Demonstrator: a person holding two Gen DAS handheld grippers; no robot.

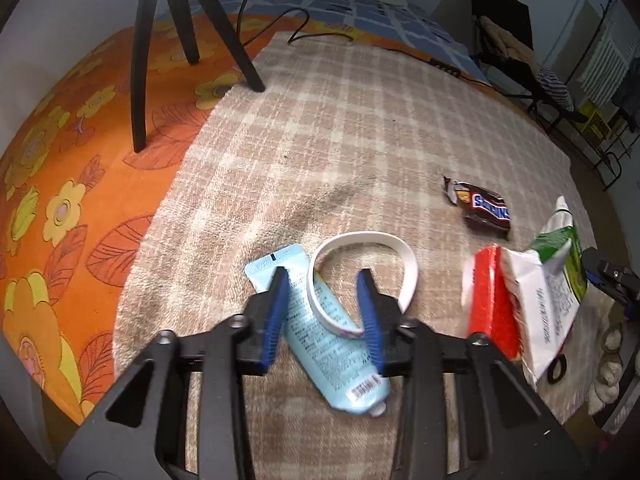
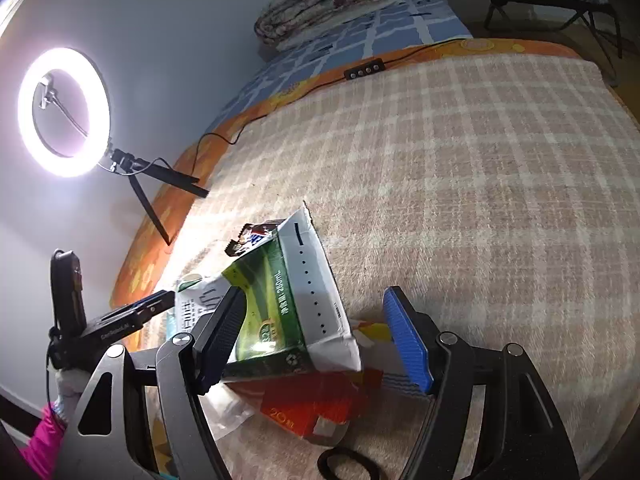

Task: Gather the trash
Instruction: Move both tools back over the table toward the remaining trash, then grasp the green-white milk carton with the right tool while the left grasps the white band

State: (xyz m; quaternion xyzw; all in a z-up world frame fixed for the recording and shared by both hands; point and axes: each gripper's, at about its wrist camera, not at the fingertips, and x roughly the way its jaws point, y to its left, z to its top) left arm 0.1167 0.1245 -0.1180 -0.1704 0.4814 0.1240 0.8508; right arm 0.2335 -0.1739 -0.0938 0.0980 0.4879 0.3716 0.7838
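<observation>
The left gripper (image 1: 326,304) has its jaws apart around the light blue tube (image 1: 320,332), which lies on the checked blanket (image 1: 340,128) with a white band (image 1: 404,276) across it. To the right of the tube lie a red packet (image 1: 490,304) and the green-and-white carton (image 2: 280,304). The right gripper (image 2: 316,336) stands open around that carton; whether the pads touch it is unclear.

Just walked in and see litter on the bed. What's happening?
A person is collecting trash with a claw in each hand. The left claw straddles the blue tube and white band, not yet gripping. The right claw is open around the green carton, which lies on a red packet. A candy wrapper lies untouched.
</observation>
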